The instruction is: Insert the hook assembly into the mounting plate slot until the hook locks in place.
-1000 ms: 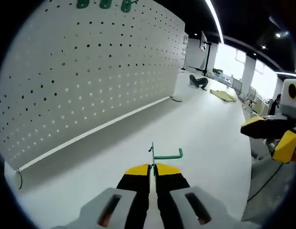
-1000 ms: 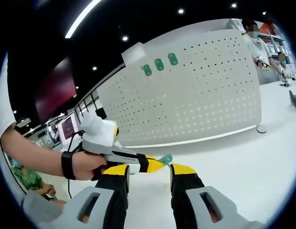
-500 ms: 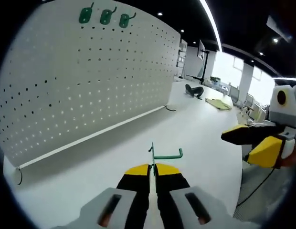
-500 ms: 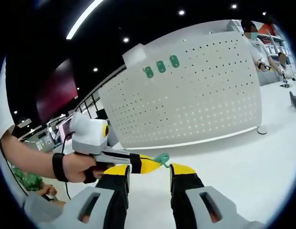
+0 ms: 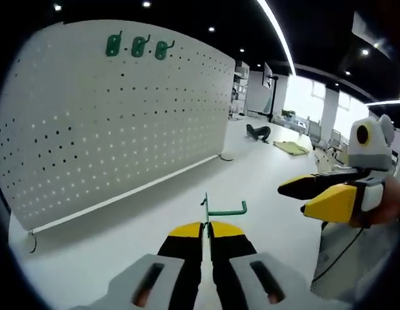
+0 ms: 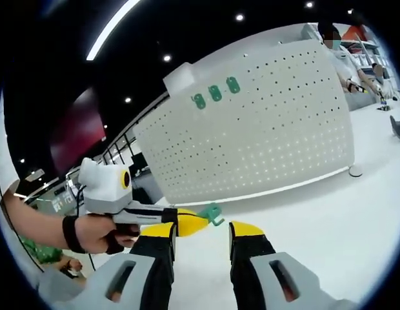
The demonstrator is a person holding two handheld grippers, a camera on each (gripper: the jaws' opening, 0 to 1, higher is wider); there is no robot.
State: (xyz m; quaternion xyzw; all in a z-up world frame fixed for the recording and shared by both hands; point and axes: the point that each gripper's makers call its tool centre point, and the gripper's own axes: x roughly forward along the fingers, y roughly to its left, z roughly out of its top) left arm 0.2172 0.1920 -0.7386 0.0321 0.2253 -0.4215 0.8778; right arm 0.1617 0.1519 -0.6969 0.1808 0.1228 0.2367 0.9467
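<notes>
A green wire hook sticks up from between the tips of my left gripper, which is shut on it. In the right gripper view the same hook shows at the tip of the left gripper, held by a person's hand. The white pegboard mounting plate stands upright on the white table, well beyond the hook. Three green hooks hang in its top row; they appear as well in the right gripper view. My right gripper is open with nothing between its jaws and also enters the left gripper view.
The white table runs past the pegboard toward a dark object and a yellow-green item. A small round foot sits at the pegboard's corner. A person stands behind the board.
The left gripper view has tilted, so the pegboard's top row of hooks sits lower in view. The right gripper has come further into that view, leftward. The hook stays gripped.
</notes>
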